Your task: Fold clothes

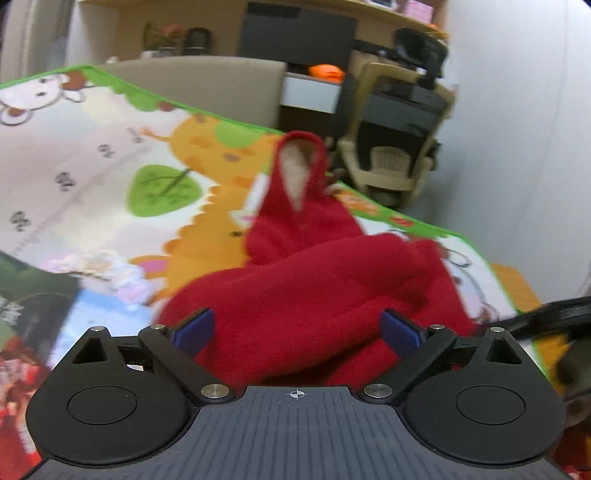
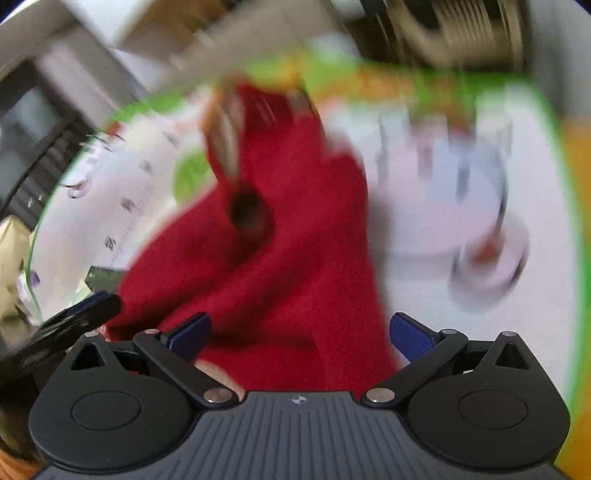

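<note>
A red fleece garment (image 1: 306, 280) lies bunched on a cartoon-printed play mat (image 1: 110, 155). One narrow part of it stretches away toward the mat's far edge, showing a pale lining. My left gripper (image 1: 297, 330) is open, its blue pads (image 1: 195, 328) wide apart with the red fabric lying between and just ahead of them. In the right wrist view the same garment (image 2: 280, 258) is blurred, with a dark opening near its middle. My right gripper (image 2: 299, 334) is open too, over the near end of the fabric. The left gripper's tip (image 2: 88, 310) shows at the lower left there.
The mat (image 2: 461, 192) has a green border and lies on the floor. Beyond its far edge stand a beige chair (image 1: 399, 133), a beige board (image 1: 207, 85) and dark shelving (image 1: 295, 33). A white wall (image 1: 524, 129) is to the right. The right gripper's dark tip (image 1: 554, 314) enters at right.
</note>
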### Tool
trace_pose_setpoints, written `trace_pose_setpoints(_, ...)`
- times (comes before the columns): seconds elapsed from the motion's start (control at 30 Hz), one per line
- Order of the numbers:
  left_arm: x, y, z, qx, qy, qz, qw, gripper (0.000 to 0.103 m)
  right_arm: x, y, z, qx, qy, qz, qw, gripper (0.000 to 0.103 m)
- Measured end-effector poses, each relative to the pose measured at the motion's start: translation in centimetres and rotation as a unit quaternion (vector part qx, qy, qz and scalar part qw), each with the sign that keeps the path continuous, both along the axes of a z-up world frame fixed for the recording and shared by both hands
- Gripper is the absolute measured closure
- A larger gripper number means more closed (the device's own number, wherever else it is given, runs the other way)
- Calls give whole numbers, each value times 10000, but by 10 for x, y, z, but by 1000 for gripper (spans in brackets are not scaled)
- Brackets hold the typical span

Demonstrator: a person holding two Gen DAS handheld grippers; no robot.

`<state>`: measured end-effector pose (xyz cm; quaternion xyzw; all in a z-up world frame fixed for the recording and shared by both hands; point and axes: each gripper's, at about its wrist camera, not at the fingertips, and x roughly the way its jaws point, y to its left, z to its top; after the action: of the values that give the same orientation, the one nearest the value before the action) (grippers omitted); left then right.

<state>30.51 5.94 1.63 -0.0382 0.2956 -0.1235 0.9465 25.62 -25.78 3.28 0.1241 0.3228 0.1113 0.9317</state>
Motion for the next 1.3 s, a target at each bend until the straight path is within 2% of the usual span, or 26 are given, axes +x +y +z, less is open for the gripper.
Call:
trace_pose_setpoints(0.03, 1, 12, 2, 23, -30, 222, 9997, 4, -15, 0, 15, -759, -655, -310, 9945, 0)
trace_pose_setpoints(0.07, 2, 25, 3, 53, -60, 481, 9988, 4, -30, 1, 30, -1521, -1301, -628, 9778, 0)
trace_pose_setpoints(0.1, 4, 38, 4, 83, -89, 739, 9972, 3, -40, 2, 39, -2255, -1759, -983, 9532, 0)
trace_pose_setpoints(0.13, 6, 50, 6, 150, -132, 1031, 9945, 3, -44, 3, 44, -2920, -2068, -1320, 9244, 0)
trace_pose_setpoints(0.17, 8, 61, 8, 207, -189, 1328, 9907, 3, -43, 3, 49, -3169, -2136, -1450, 9127, 0)
trace_pose_setpoints(0.23, 10, 81, 13, 200, -295, 1817, 9827, 3, -32, 0, 58, -2566, -1872, -1110, 9417, 2)
trace_pose_setpoints(0.3, 10, 95, 20, -33, -347, 1914, 9809, 3, -18, 0, 61, -1847, -1530, -593, 9690, 17)
trace_pose_setpoints(0.33, 9, 99, 25, -102, -414, 1920, 9805, 3, -6, 7, 57, -1482, -1311, -239, 9799, 22)
trace_pose_setpoints(0.37, 5, 102, 31, -85, -540, 1959, 9791, 3, 6, 17, 51, -1274, -1144, 10, 9852, 25)
trace_pose_setpoints(0.43, -3, 106, 45, 20, -837, 2078, 9746, 3, 30, 42, 35, -980, -904, 360, 9904, 25)
trace_pose_setpoints(0.57, -25, 120, 77, -12, -1561, 2621, 9523, 2, 79, 81, -1, -428, -319, 645, 9965, 25)
trace_pose_setpoints(0.6, -29, 123, 83, -108, -1672, 2676, 9489, 1, 92, 87, -12, -319, -115, 650, 9973, 35)
trace_pose_setpoints(0.63, -30, 125, 89, -281, -1652, 2563, 9520, 1, 101, 93, -22, -219, 93, 699, 9973, 49)
trace_pose_setpoints(0.67, -28, 126, 92, -443, -1519, 2319, 9598, 1, 104, 95, -26, -153, 238, 774, 9966, 79)
trace_pose_setpoints(0.7, -24, 123, 91, -601, -1318, 1966, 9697, 0, 106, 97, -31, -88, 379, 850, 9956, 92)
trace_pose_setpoints(0.77, -15, 114, 84, -888, -918, 1200, 9845, 0, 85, 94, -15, -306, -75, 942, 9951, 92)
trace_pose_setpoints(0.87, -3, 84, 66, -1042, -552, 167, 9929, 0, 54, 74, 13, -554, -549, 899, 9929, 92)
trace_pose_setpoints(0.97, 12, 40, 38, -1110, -193, -788, 9905, 0, 47, 62, 10, -1069, -207, 730, 9914, 91)
trace_pose_setpoints(1.0, 18, 24, 26, -1070, -39, -1109, 9880, 0, 49, 59, -2, -1185, 58, 704, 9904, 85)
trace_pose_setpoints(1.07, 27, -7, -2, -554, 221, -1208, 9909, 0, 53, 53, -27, -1282, 562, 610, 9883, 78)
trace_pose_setpoints(1.1, 31, -22, -17, -251, 343, -1194, 9919, 0, 56, 48, -36, -1166, 649, 574, 9894, 76)
trace_pose_setpoints(1.17, 31, -42, -35, 360, 296, -1066, 9932, 0, 58, 38, -34, -870, 621, 511, 9930, 75)
trace_pose_setpoints(1.2, 29, -46, -38, 529, 231, -1034, 9930, 0, 57, 34, -28, -851, 569, 434, 9938, 67)
trace_pose_setpoints(1.3, 22, -44, -40, 633, 137, -1016, 9927, 0, 52, 38, 3, -1202, -215, 390, 9918, 64)
